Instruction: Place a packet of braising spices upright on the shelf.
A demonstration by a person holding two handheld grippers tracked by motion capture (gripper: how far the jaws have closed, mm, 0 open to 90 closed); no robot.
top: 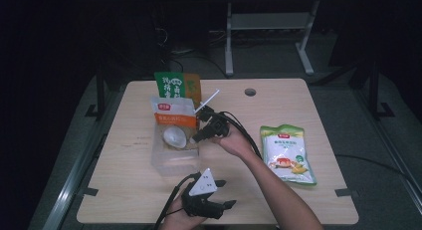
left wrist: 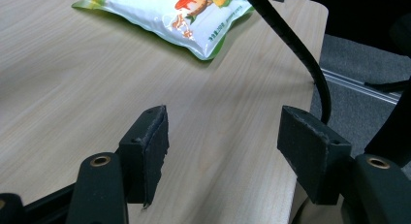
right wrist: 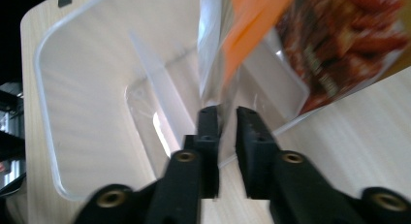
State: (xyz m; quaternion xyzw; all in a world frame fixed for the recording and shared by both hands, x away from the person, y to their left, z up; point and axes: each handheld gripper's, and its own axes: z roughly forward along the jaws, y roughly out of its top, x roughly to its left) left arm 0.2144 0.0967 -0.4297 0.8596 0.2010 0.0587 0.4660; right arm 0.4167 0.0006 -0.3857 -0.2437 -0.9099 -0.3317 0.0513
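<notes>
Right hand-held gripper (top: 199, 134) sits at centre frame in the high view, at the right rim of the clear plastic container (top: 171, 160) on the counter (top: 278, 200). In the right gripper view its jaws stand nearly together at the lower edge of the orange snack bag (right wrist: 310, 44), with a narrow gap between them; the bag's silvery edge comes down at the left pad, but whether the pads actually press it I cannot tell. The orange snack bag stands upright inside the container, at its far end, with a green bag (top: 177, 85) upright just behind it. A white round object (top: 174, 136) lies in the container in front of the orange bag. Left hand-held gripper (top: 219, 206) rests at the lower centre of the high view, released, jaws wide apart over bare counter with nothing between them. A green-and-white pouch (top: 287, 154) lies flat at the right of the counter, well apart from the container.
</notes>
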